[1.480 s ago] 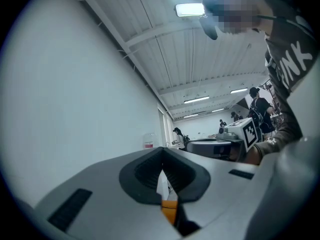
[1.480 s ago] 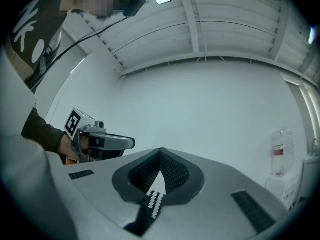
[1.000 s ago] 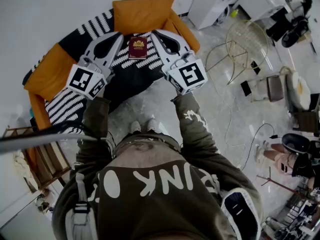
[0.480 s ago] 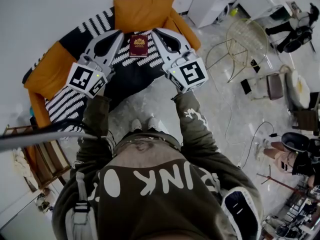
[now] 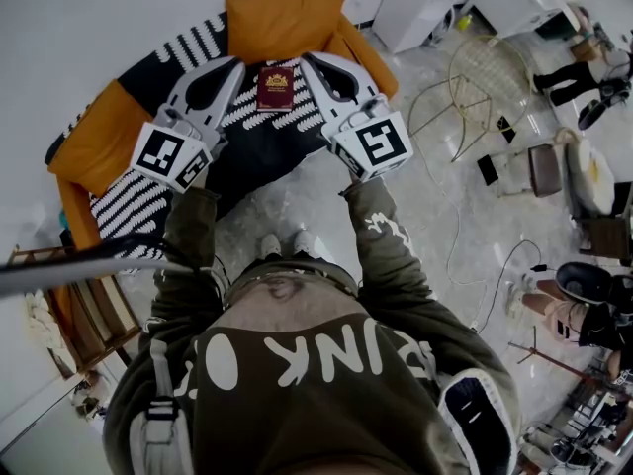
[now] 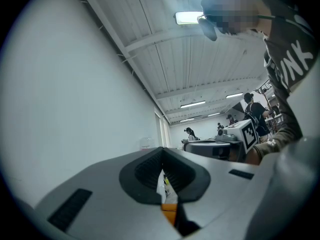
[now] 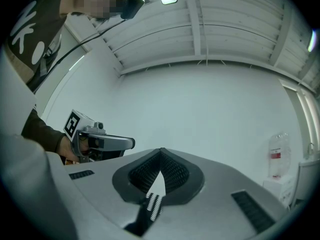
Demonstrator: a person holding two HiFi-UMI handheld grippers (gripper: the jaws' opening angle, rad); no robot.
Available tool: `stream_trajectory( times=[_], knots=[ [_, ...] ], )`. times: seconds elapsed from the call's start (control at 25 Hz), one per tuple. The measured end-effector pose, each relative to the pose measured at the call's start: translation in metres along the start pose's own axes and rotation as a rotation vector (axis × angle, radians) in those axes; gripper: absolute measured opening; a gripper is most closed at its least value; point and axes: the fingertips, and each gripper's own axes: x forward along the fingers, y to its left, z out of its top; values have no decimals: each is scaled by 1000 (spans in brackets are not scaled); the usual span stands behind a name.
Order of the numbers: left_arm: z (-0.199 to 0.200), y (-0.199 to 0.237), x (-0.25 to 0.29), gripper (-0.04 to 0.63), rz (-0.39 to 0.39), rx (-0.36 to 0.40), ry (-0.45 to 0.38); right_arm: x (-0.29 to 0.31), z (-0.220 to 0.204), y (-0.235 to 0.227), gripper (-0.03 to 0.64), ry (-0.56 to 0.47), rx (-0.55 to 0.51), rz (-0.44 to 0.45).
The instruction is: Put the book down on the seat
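Observation:
A small dark red book (image 5: 274, 89) with a gold crest lies flat on the seat of an armchair (image 5: 119, 132), on its black-and-white striped cover. My left gripper (image 5: 233, 67) hangs just left of the book and my right gripper (image 5: 309, 64) just right of it, both apart from the book. Each has its jaws shut with nothing between them. In the left gripper view the left gripper (image 6: 162, 151) points up at wall and ceiling. The right gripper (image 7: 160, 152) in its own view also faces a white wall, with the left gripper (image 7: 97, 141) beside it.
The chair has orange arms and an orange back cushion (image 5: 284, 23). A gold wire side table (image 5: 485, 77) stands on the marble floor at the right. A white cabinet (image 5: 420, 3) is behind it. A wooden rack (image 5: 84, 320) is at my lower left. People (image 6: 252, 109) stand far off.
Both grippers have drifted very slightly up and away; the book lies where it was on the seat. A person at the far right has moved.

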Motion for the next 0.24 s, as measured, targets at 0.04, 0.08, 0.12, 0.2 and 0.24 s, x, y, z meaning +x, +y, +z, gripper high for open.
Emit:
stream_trajectory(
  times=[0.04, 0.08, 0.12, 0.2, 0.24],
  knots=[
    [1, 0, -1, 3, 0, 1, -1, 0, 1, 1, 9, 1, -2, 1],
    [1, 0, -1, 3, 0, 2, -1, 0, 0, 1, 9, 6, -4, 3],
    [2, 0, -2, 3, 1, 2, -2, -1, 0, 2, 9, 13, -8, 6],
    [2, 0, -2, 3, 1, 3, -2, -1, -1, 3, 9, 24, -15, 11],
    [3, 0, -3, 3, 1, 4, -3, -1, -1, 4, 9, 27, -19, 13]
  ],
)
